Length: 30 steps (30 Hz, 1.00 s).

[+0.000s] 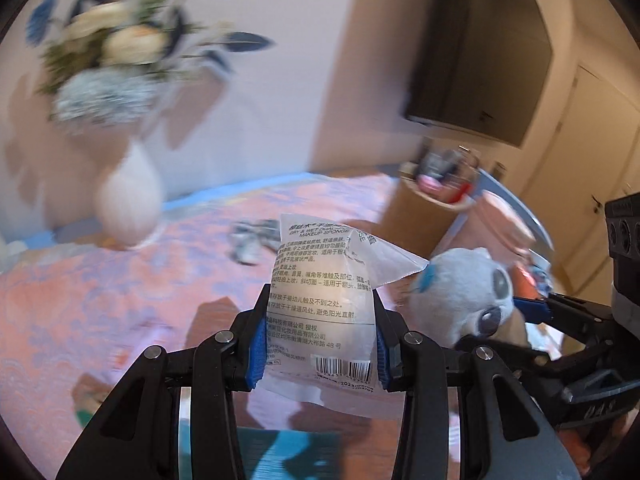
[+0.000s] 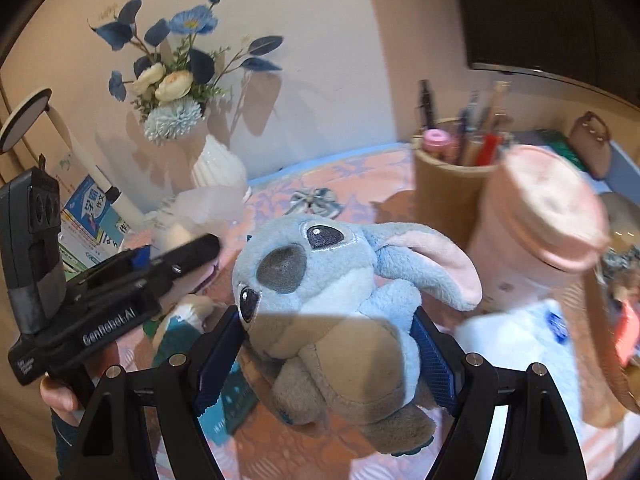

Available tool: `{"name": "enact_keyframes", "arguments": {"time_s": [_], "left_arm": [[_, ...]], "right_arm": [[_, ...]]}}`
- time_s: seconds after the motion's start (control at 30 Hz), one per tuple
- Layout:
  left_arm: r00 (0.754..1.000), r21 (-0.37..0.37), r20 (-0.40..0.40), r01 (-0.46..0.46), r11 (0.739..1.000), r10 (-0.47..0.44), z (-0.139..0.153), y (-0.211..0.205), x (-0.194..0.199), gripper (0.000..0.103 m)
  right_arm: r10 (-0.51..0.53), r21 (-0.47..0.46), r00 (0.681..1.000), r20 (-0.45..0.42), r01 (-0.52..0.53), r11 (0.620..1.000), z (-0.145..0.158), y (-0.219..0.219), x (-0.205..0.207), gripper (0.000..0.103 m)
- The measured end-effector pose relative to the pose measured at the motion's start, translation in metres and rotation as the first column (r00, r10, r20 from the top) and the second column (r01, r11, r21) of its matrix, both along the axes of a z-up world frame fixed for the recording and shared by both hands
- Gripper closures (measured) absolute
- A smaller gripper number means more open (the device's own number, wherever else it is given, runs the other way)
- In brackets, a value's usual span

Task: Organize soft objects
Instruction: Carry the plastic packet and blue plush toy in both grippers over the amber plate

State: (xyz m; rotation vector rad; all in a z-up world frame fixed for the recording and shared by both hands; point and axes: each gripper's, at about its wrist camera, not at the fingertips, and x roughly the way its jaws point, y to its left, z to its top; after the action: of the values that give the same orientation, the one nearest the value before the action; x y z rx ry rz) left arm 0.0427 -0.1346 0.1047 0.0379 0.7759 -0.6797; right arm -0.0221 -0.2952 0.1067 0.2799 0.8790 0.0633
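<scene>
Right now left tool (image 1: 320, 336) is clamped on a clear sponge packet (image 1: 324, 312), held upright above the counter (image 1: 80, 280) w/ pink patterned cloth. Right tool (image 2: 326, 356) is squeezed shut round a blue plush toy (image 2: 332, 300), gripping its body, head tilted toward the lens, also off the counter. Behind: white vase (image 2: 218, 168) w/ blue flowers, pen holder (image 2: 448, 184), pink fabric cylinder (image 2: 540, 240) just beside the plush.

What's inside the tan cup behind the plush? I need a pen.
The cup holds upright pens and markers plus something pink and round. Its wall hides their lower ends.
</scene>
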Motion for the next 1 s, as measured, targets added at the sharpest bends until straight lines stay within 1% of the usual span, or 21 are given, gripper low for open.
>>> {"name": "enact_keyframes", "arguments": {"time_s": [0.1, 0.33, 0.5, 0.6, 0.7, 0.83, 1.0], "left_arm": [[0.999, 0.016, -0.008, 0.045, 0.999, -0.045, 0.0, -0.027, -0.012, 0.064], [0.989, 0.008, -0.036, 0.146, 0.989, -0.146, 0.005, -0.075, -0.036, 0.064], [0.976, 0.031, -0.038, 0.216, 0.976, -0.215, 0.006, -0.106, -0.054, 0.064], [0.962, 0.025, -0.049, 0.269, 0.963, -0.267, 0.004, -0.12, -0.066, 0.064], [0.955, 0.04, -0.038, 0.295, 0.955, -0.293, 0.004, -0.133, -0.078, 0.064], [0.946, 0.05, -0.029, 0.324, 0.945, -0.323, 0.008, -0.151, -0.087, 0.064], [0.927, 0.058, -0.002, 0.374, 0.926, -0.374, 0.017, -0.174, -0.102, 0.064]], "right_arm": [[-0.024, 0.004, 1.0, -0.005, 0.024, 1.0, 0.003, -0.015, -0.016, 0.023], [-0.121, 0.027, 0.992, -0.017, 0.122, 0.992, 0.005, -0.065, -0.049, 0.023], [-0.179, 0.03, 0.983, -0.028, 0.18, 0.983, 0.007, -0.097, -0.068, 0.023], [-0.2, 0.025, 0.979, -0.035, 0.201, 0.979, 0.007, -0.11, -0.076, 0.023], [-0.221, 0.029, 0.974, -0.044, 0.223, 0.974, 0.005, -0.125, -0.085, 0.023], [-0.257, 0.05, 0.966, -0.036, 0.259, 0.965, 0.005, -0.146, -0.098, 0.023], [-0.324, 0.063, 0.946, 0.0, 0.324, 0.944, 0.017, -0.178, -0.115, 0.023]]}}
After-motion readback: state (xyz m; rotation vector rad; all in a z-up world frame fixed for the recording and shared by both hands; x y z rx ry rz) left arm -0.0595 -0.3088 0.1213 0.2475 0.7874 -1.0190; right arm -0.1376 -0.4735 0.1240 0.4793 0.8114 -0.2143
